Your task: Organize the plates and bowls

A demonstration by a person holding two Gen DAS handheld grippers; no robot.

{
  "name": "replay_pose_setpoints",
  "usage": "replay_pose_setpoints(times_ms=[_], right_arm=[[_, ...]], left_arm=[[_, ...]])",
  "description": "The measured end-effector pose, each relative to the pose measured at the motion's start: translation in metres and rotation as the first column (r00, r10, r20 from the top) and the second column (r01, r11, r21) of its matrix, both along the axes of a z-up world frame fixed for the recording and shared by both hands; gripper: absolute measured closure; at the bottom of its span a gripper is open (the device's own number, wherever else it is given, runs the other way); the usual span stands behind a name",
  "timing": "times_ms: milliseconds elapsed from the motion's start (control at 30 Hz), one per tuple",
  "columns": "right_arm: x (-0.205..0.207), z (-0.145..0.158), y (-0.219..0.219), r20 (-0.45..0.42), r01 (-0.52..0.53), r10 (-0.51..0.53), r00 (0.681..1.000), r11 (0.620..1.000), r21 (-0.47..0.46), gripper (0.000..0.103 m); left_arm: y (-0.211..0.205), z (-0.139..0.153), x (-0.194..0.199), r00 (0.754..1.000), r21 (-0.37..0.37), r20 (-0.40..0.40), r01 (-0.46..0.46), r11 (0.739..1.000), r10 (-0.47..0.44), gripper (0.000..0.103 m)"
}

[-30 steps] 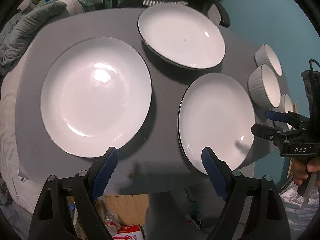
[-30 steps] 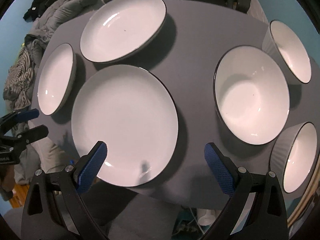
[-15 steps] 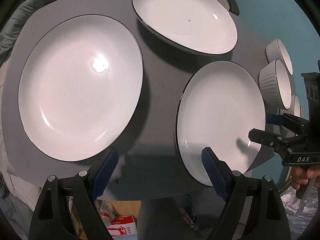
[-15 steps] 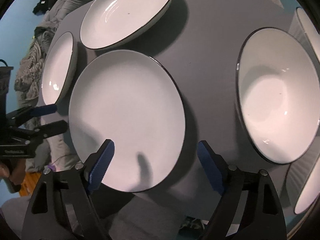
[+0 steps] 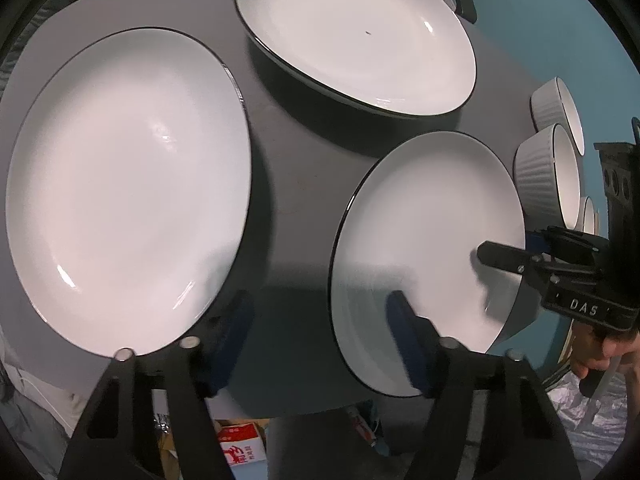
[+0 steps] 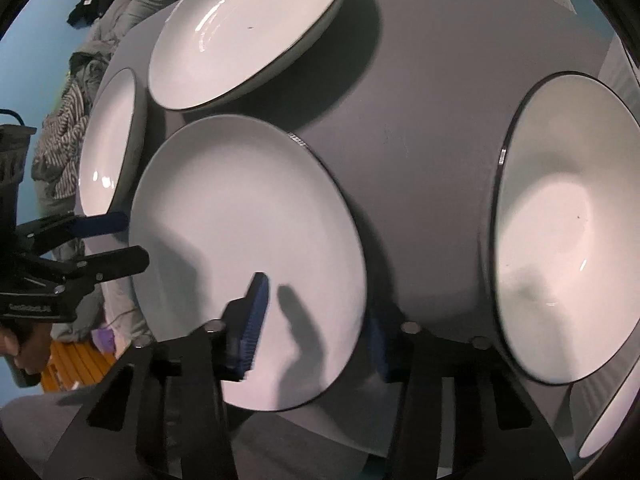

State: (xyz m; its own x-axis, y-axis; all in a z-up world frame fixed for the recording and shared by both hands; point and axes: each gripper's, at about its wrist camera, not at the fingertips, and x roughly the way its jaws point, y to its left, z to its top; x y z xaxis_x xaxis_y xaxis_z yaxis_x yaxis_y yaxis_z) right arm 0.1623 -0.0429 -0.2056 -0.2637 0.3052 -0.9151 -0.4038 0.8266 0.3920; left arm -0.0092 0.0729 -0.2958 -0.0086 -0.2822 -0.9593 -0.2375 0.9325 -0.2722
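1. Two hand-held black grippers with blue ribbed pads work the near edge of a grey table laid with white, dark-rimmed crockery.

2. The nearest round white plate lies flat at the table's front edge, between a larger white plate on its left and a deep white bowl on its right.

3. The right gripper straddles this plate's near rim, one blue pad over the white face and the other just outside and below the edge; its jaws are closing, with the rim between them, and no firm pinch shows yet.

4. The left gripper sits over the bare grey strip between the large plate and the near plate, its right pad overlapping the near plate's left rim. Its jaws are closing too; they grasp nothing that can be seen.

5. A third wide white plate rests farther back, apart from the others.

6. Ribbed white bowls line the table's right side.

7. A hand grips the right tool's handle in the left camera's view; a striped garment and a red-and-white carton lie beyond and below the table.
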Motion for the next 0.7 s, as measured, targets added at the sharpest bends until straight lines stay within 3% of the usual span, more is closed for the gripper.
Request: replay_pose_setpoints(times_ms=[100,500,700], right_arm=[[-0.004,-0.005,0.000,-0.012,0.024,-0.024,1.000,1.000,-0.001,0.078],[-0.011,-0.014,-0.003,-0.038,0.056,-0.055,0.998,0.998,0.024,0.078],[-0.004,-0.019,-0.007,-0.086,0.077,-0.074,0.994,0.996,0.035,0.081]], left_arm=[[0.004,-0.003,-0.001,1.000,-0.027,-0.008,-0.018,0.999,0.018,0.047],[0.022,0.000,0.006,1.000,-0.076,-0.007,-0.023,0.997,0.023,0.068],[0.016,-0.005,0.007,1.000,-0.075,-0.007,0.012,0.997,-0.012,0.068]])
